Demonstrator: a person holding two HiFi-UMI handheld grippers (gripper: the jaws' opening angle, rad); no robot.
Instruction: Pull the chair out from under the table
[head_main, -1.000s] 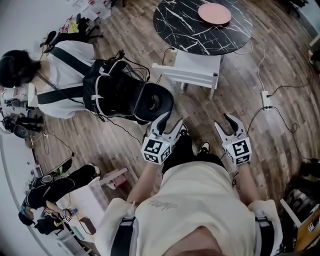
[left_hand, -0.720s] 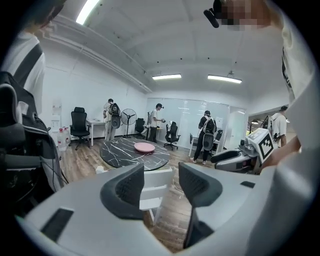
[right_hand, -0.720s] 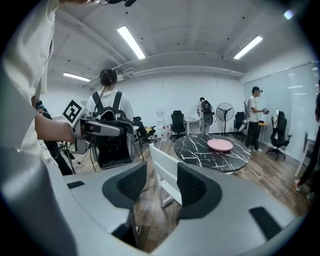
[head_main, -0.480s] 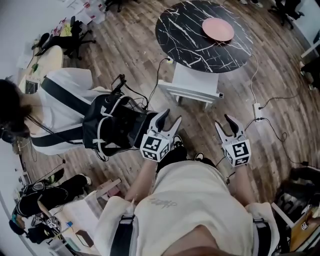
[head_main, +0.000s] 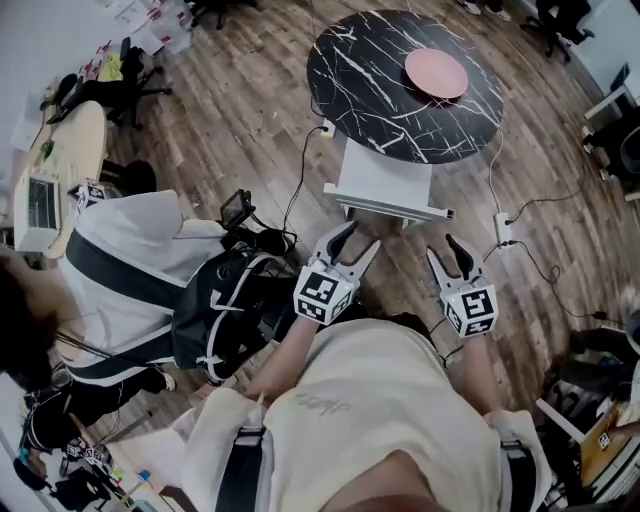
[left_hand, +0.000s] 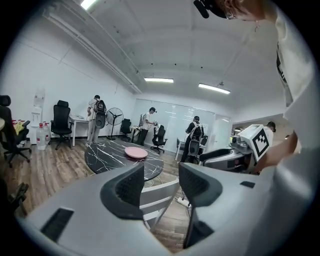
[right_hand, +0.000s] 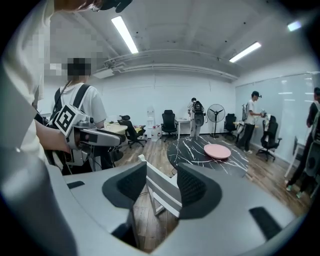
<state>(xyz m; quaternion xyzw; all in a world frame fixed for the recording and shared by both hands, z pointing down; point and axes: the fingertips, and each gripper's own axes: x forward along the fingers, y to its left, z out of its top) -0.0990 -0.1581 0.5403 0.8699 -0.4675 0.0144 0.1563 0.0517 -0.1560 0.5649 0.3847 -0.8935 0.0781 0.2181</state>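
I'm hovering the left tool (head_main: 357, 238) and right tool (head_main: 443, 248), both with jaws apart and empty, near the back of the chair (head_main: 385, 180), which is sitting tucked partly under the counter (head_main: 345, 75), so the grip and whole pull are waiting.

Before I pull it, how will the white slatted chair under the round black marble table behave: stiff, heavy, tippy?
The white slatted chair looks rigid, so it should probably move as one piece. Its thin frame suggests little weight, and it may slide easily on the wooden plank floor. Pulled high on the backrest, it might tip towards you.
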